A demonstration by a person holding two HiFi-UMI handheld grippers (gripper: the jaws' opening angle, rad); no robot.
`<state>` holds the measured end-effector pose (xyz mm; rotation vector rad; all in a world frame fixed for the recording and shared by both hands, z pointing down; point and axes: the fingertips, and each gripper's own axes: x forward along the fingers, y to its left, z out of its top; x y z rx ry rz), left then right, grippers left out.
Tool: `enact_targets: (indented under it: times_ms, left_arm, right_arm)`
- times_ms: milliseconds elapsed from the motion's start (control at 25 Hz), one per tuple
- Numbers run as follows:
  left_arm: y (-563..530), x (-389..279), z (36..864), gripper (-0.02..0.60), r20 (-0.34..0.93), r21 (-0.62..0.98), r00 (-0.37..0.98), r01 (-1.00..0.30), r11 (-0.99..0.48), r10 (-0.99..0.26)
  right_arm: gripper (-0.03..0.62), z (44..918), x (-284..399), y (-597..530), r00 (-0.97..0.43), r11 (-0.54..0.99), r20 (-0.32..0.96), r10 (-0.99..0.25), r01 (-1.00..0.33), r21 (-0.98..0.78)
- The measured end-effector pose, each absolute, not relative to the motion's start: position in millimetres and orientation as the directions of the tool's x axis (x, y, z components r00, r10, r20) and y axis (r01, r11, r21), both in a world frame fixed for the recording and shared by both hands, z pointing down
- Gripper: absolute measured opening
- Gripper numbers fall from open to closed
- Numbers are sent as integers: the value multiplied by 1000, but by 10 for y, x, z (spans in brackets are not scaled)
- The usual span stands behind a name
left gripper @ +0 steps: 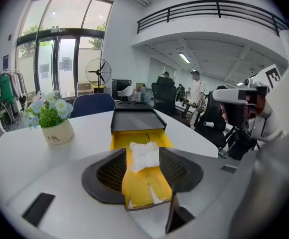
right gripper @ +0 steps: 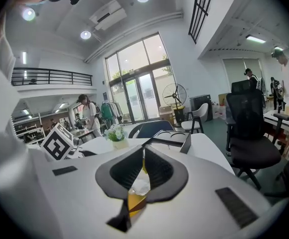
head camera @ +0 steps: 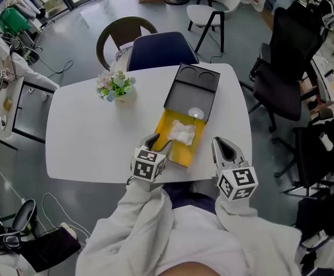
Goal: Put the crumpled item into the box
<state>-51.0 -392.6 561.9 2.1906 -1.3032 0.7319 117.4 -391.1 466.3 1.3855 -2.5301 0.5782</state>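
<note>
— How far along are we?

— Nearly done, I'd say. The crumpled item lies inside the box, on its yellow floor at the centre of the head view, with the dark lid folded back above it. Judging by the task, the putting-in is finished. All I see left is pulling clear, and perhaps closing the lid, though the task doesn't ask for that.

— Are you holding anything?

— No. My left gripper has its jaws wide apart and nothing pressed between them. In the left gripper view the white wad shows in the gap, but the head view puts it beyond the tips, up and to the right, not touching. I can't judge the depth well from the wide lens. My right gripper sits lower right of the box, apart from it, its jaws drawn together to a thin slit and clamped on nothing.

— Anything else on the table?

— Only a flower pot, upper left of the box and well apart.
</note>
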Motion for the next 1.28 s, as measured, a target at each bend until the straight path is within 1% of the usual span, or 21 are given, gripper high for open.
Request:
enact_targets:
  times_ms: [200,320,440,560,680,800,920,1000,1160,1280]
  left_arm:
    - [-3764,-670,5396,197,621,123,387,-907,-403,-682]
    - [-3735,-764,5219,170,573,122,380,-916,-383,-727]
    - [-3746,-853,4997,118,498,120,362,-929,-351,-788]
    - [-3761,-937,4758,88,416,104,338,-940,-325,-844]
    - [-3779,-1012,4484,57,317,50,299,-953,-299,-900]
    - [-3798,-1036,4231,37,224,16,286,-957,-290,-932]
    - [-3822,-1006,4038,24,160,0,307,-951,-311,-938]
    - [-3836,-952,3951,19,141,-25,339,-938,-346,-930]
    - [-3862,-837,3874,17,147,-79,386,-913,-400,-911]
    - [-3891,-787,3861,17,148,-73,403,-906,-417,-903]
  right_arm:
    - [35,4589,1091,-3800,-560,510,344,-754,-829,-231]
    - [35,4532,1072,-3796,-563,517,335,-756,-827,-222]
    - [35,4495,1064,-3825,-564,524,326,-758,-826,-210]
    - [35,4473,1038,-3856,-570,532,317,-758,-821,-205]
    - [35,4439,1016,-3895,-575,543,310,-757,-818,-191]
    - [35,4380,1020,-3940,-573,546,297,-764,-819,-177]
    - [35,4271,1054,-3995,-569,550,271,-776,-822,-150]
    - [35,4164,1110,-4040,-561,549,247,-790,-827,-121]
    - [35,3942,1270,-4132,-535,528,198,-821,-845,-90]
    - [35,3844,1314,-4163,-532,525,176,-828,-847,-87]
